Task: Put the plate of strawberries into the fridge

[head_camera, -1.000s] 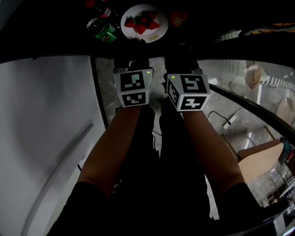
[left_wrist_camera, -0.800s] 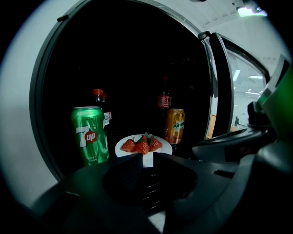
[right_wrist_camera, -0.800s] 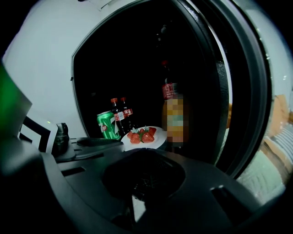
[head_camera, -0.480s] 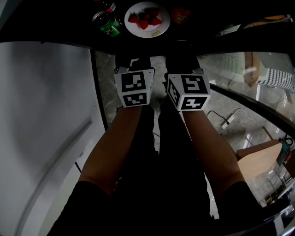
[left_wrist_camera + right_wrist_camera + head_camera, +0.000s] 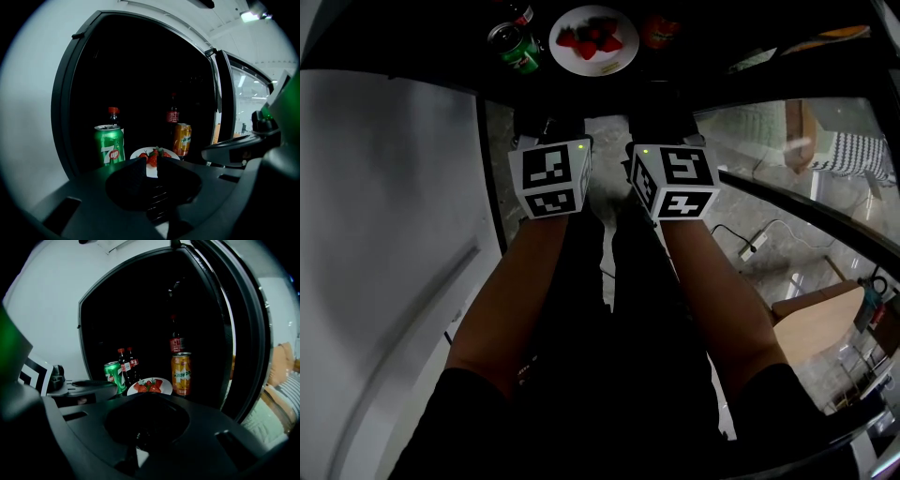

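Jaws: left gripper [image 5: 151, 161] barely spread, right gripper [image 5: 151, 398] pressed together
Risk: my careless reach shoves round white strawberry plate [image 5: 605, 61], 12 o'clock

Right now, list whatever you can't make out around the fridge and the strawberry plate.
- Fridge interior: left gripper view, shelves and back wall lost in darkness.
- Plate of strawberries: near edge hidden behind the left claw, same view.
- Right claw: right gripper view, jaws merge into one dark mass; open or shut unclear.
- Bottle: base hidden behind the orange can, right gripper view.
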`<act>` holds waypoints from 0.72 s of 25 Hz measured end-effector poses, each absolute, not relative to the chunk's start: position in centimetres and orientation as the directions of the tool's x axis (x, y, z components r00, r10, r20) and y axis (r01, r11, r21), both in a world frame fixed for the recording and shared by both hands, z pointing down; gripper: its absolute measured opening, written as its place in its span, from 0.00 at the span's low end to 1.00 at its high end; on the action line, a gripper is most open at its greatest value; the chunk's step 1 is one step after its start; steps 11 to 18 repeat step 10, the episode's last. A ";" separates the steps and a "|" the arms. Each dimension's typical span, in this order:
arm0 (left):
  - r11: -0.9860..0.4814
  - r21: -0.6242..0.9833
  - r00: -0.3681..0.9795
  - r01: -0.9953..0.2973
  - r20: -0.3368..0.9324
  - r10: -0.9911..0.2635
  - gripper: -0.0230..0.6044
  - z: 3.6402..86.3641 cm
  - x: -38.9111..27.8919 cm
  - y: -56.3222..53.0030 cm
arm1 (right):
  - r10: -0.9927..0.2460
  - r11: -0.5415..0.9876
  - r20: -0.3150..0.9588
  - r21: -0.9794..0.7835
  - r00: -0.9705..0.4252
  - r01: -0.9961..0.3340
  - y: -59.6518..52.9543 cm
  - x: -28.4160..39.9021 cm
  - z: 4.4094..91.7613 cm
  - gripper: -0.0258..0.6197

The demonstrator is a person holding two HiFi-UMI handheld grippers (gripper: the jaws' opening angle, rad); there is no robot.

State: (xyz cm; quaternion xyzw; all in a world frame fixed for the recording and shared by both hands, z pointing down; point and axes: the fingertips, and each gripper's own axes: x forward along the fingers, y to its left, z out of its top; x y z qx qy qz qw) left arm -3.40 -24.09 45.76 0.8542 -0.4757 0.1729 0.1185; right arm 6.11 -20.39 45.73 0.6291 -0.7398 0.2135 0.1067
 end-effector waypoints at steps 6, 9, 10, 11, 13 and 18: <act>-0.510 0.030 0.478 -0.859 0.401 -0.781 0.12 45.3 -4.1 -24.8 | -0.887 0.110 0.428 -0.173 -0.175 -0.979 -20.5 6.6 45.6 0.05; -0.506 0.028 0.474 -0.862 0.398 -0.786 0.12 45.2 -4.4 -25.2 | -0.888 0.113 0.424 -0.175 -0.179 -0.978 -20.8 6.6 45.4 0.05; -0.504 0.027 0.472 -0.863 0.398 -0.787 0.12 45.2 -4.5 -25.3 | -0.888 0.114 0.423 -0.176 -0.180 -0.978 -20.9 6.6 45.4 0.05; -0.504 0.027 0.472 -0.863 0.398 -0.787 0.12 45.2 -4.5 -25.3 | -0.888 0.114 0.423 -0.176 -0.180 -0.978 -20.9 6.6 45.4 0.05; -0.504 0.027 0.472 -0.863 0.398 -0.787 0.12 45.2 -4.5 -25.3 | -0.888 0.114 0.423 -0.176 -0.180 -0.978 -20.9 6.6 45.4 0.05; -0.504 0.027 0.472 -0.863 0.398 -0.787 0.12 45.2 -4.5 -25.3 | -0.888 0.114 0.423 -0.176 -0.180 -0.978 -20.9 6.6 45.4 0.05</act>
